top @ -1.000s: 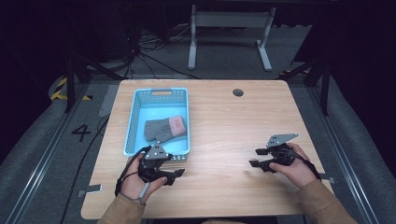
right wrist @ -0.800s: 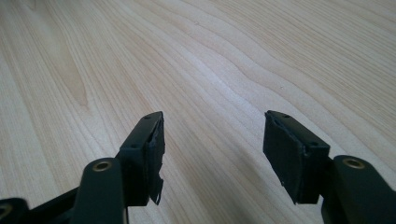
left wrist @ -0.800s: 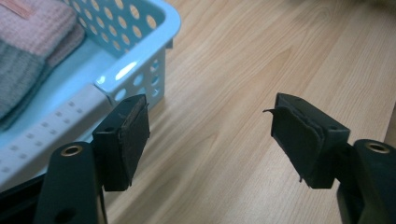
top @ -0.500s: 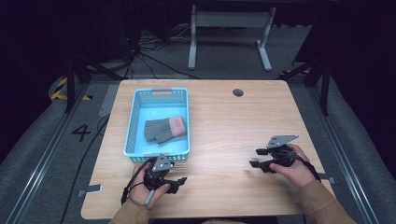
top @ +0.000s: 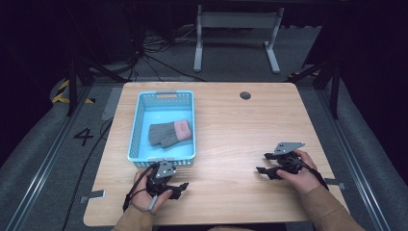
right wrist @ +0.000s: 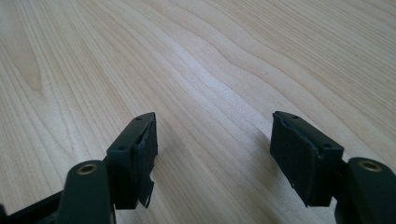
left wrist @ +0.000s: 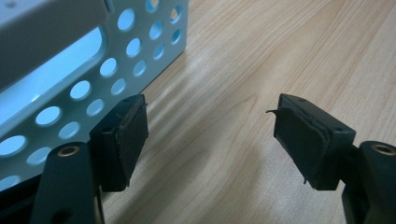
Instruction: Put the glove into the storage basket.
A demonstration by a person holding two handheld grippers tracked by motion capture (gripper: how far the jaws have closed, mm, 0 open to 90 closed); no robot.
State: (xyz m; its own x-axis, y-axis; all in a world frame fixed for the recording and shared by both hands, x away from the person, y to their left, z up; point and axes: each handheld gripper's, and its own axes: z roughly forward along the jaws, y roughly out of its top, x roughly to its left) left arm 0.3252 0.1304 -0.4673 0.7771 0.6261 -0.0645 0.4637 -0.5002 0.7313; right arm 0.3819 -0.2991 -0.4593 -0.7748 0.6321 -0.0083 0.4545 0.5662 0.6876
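Left gripper [top: 180, 186] sits low on the table [top: 231, 125], near the front edge at roughly 7 o'clock from table centre, just off the near wall of the blue basket [top: 139, 127]. Jaws wide apart, nothing between them, only bare wood. In the left gripper view [left wrist: 210, 140] the basket's perforated wall [left wrist: 93, 88] is at 10 o'clock, just beside the left-hand jaw (touching or not, cannot tell). Left hand [top: 151, 195] wraps the body from below, cable looped at the wrist.

Right gripper [top: 263, 163] rests at about 4 o'clock from table centre, well apart from the basket, pointing toward 9 o'clock. Right gripper view [right wrist: 212, 154]: jaws spread wide, empty, wood grain in the gap. Right hand [top: 298, 173] holds it, with the grey three-cornered plate on top.

Grey gloves [top: 169, 133] lie flat inside the basket, middle of its floor, pink label patch toward 2 o'clock on the pair. Neither gripper touches them; the left is the nearer, at 6 o'clock from the gloves with the basket's near wall between.

Small dark grommet [top: 245, 95] in the tabletop at 12 o'clock, near the far edge.
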